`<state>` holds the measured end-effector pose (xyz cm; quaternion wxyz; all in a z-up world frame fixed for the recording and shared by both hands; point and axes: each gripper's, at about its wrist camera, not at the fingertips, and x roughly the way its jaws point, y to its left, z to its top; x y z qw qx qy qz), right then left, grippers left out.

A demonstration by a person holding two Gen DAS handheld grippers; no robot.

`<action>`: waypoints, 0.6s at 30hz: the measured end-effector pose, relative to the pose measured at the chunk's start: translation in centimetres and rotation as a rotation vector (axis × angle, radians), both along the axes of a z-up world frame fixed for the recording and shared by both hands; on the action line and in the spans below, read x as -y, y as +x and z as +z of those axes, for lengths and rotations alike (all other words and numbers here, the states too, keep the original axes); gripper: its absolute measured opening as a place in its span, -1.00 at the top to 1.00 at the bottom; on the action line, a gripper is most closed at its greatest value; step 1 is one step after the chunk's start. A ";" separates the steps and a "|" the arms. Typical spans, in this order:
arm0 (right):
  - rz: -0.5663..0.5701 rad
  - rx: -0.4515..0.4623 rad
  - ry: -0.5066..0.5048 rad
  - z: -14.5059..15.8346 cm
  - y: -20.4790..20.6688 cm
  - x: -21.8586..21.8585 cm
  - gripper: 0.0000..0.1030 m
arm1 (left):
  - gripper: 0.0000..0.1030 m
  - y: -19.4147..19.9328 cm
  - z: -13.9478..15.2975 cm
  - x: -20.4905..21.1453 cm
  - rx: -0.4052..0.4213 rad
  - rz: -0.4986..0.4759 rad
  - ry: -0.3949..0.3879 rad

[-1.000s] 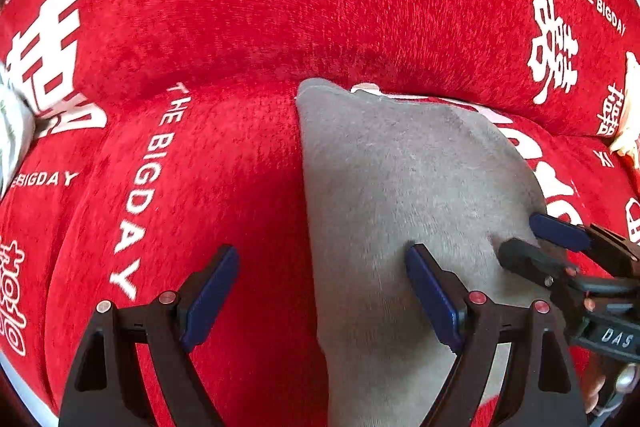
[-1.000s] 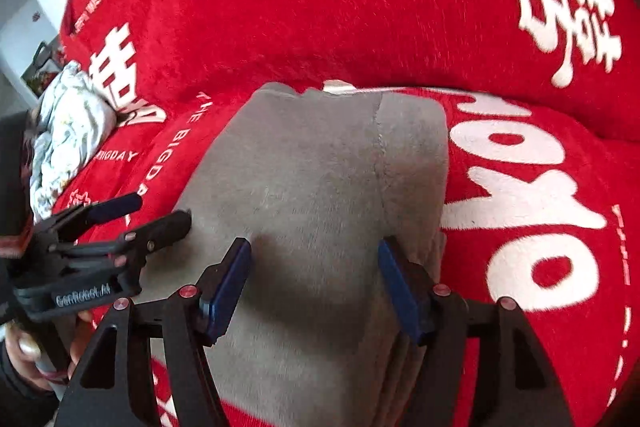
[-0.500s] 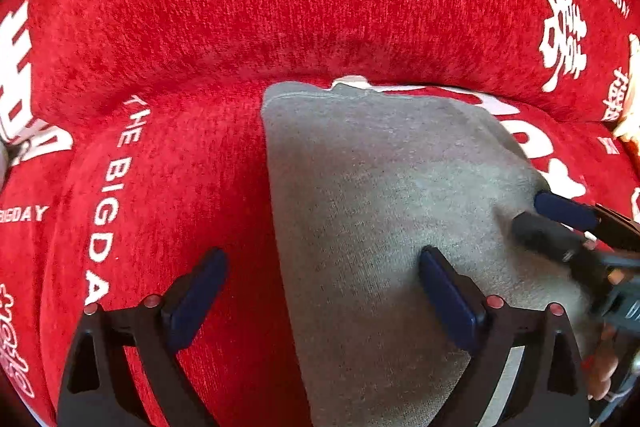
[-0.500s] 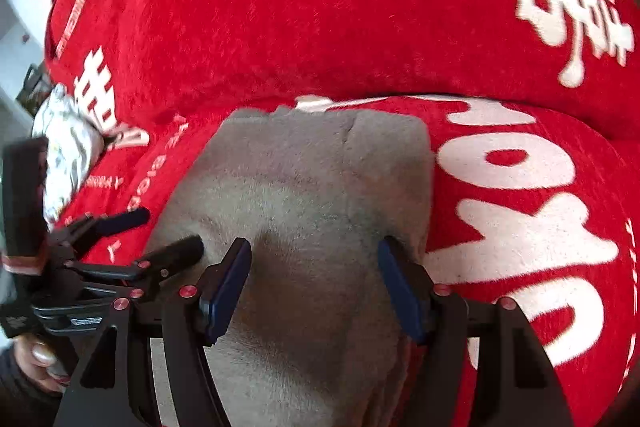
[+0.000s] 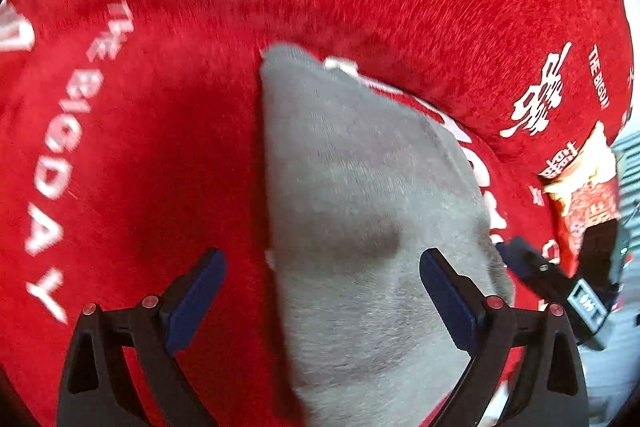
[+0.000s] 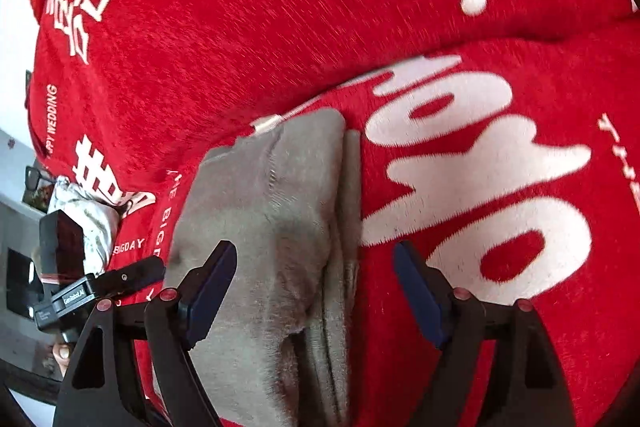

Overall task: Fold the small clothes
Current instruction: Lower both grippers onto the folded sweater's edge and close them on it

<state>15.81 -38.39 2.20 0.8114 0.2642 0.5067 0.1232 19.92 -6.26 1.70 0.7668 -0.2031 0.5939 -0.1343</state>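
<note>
A folded grey garment (image 5: 360,227) lies on the red sofa cover (image 5: 140,155) with white lettering, while the left gripper (image 5: 322,289) and the right gripper (image 6: 316,283) hover over its near end, fingers spread wide, gripping nothing.

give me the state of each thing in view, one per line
grey garment: folded into a narrow stack, layered edges showing, lying on the red cover
left gripper: open, holding nothing
right gripper: open, holding nothing
red cover: spread over the cushions
snack bag: lying at the far edge
</note>
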 end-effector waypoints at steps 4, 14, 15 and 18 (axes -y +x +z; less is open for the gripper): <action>-0.021 -0.039 0.090 -1.5 0.2 0.3 -0.62 | -0.90 0.4 -1.7 0.5 -0.061 0.026 -0.049; 0.039 -0.084 0.132 -4.0 2.8 -3.0 -0.06 | -0.58 2.1 -2.4 3.2 -0.050 -0.010 -0.001; 0.044 -0.083 0.133 -4.1 2.8 -3.1 -0.01 | -0.43 2.1 -2.2 3.3 -0.035 -0.016 0.005; 0.057 -0.064 0.128 -4.2 2.4 -3.3 0.07 | -0.33 1.6 -2.0 3.3 0.002 -0.032 0.009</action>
